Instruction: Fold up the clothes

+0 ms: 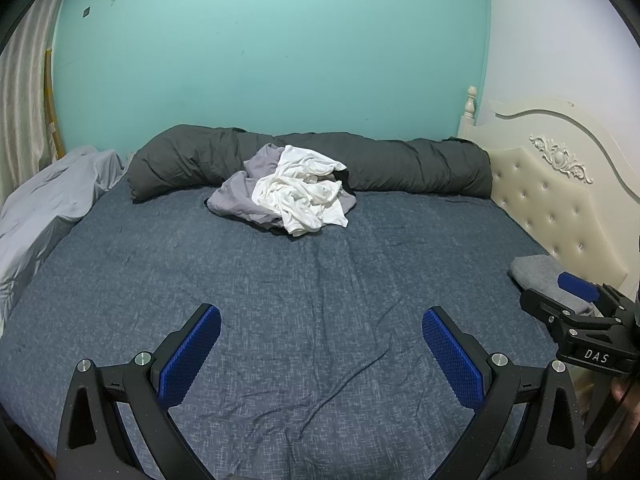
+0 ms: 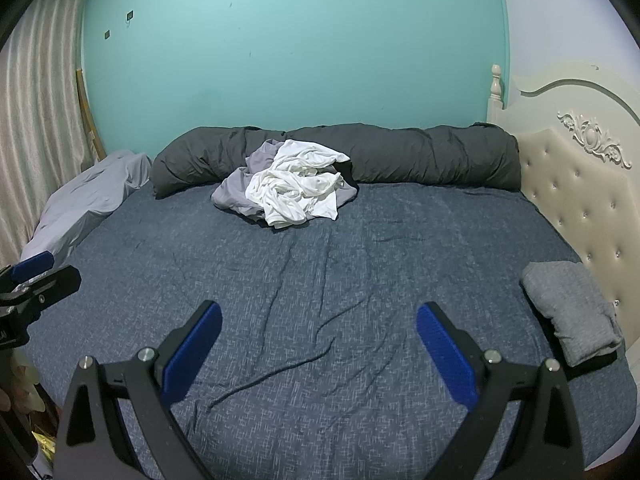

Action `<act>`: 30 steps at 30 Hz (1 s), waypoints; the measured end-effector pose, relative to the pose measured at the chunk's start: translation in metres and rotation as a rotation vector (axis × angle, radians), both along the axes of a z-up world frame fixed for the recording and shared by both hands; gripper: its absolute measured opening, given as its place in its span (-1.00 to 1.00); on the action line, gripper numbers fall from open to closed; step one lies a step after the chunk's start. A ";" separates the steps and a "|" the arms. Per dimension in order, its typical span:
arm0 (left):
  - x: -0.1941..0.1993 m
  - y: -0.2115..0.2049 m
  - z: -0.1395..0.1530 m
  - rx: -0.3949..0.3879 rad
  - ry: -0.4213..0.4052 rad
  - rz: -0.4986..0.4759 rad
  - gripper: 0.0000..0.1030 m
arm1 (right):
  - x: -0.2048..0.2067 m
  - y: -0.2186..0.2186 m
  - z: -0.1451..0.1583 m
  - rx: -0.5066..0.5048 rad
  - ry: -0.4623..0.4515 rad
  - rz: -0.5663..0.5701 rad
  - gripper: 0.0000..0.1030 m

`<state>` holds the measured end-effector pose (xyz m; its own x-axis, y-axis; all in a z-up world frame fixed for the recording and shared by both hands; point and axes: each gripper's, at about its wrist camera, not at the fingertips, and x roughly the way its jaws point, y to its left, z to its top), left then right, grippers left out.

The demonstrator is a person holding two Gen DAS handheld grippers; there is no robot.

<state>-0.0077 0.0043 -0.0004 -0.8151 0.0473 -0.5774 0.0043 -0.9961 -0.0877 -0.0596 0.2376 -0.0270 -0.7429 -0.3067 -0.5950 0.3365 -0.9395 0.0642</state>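
In the left wrist view, the left gripper (image 1: 321, 354) hangs above the near part of the bed (image 1: 300, 288), its blue fingers (image 1: 191, 360) spread wide with nothing between them. A crumpled white garment (image 1: 302, 192) lies on a lilac garment (image 1: 236, 200) at the far side, against a rolled dark grey duvet (image 1: 420, 168). A folded grey garment (image 1: 538, 274) sits at the right by the cream headboard (image 1: 560, 208), partly behind the right gripper (image 1: 576, 300).

In the right wrist view, the right gripper (image 2: 319, 350) also hangs over the bed (image 2: 360, 280), fingers (image 2: 446, 354) wide and empty. The white garment (image 2: 296, 190) tops the far pile; the folded grey garment (image 2: 568, 304) lies near right, touching the headboard (image 2: 576, 192). The left gripper (image 2: 36, 276) shows at the left edge.
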 end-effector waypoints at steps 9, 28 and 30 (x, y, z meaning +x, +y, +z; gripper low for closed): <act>-0.001 0.000 0.000 0.002 0.000 0.000 0.99 | 0.000 -0.001 0.001 -0.001 0.005 0.001 0.91; -0.005 -0.002 0.000 0.004 0.000 0.008 0.99 | -0.003 0.002 -0.003 -0.001 0.003 -0.006 0.91; -0.008 -0.004 -0.003 0.009 -0.004 0.013 0.99 | -0.005 0.002 -0.004 -0.002 0.001 -0.007 0.91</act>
<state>-0.0159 0.0002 -0.0031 -0.8132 0.0419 -0.5804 0.0174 -0.9952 -0.0962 -0.0646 0.2392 -0.0314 -0.7456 -0.3026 -0.5937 0.3296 -0.9418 0.0661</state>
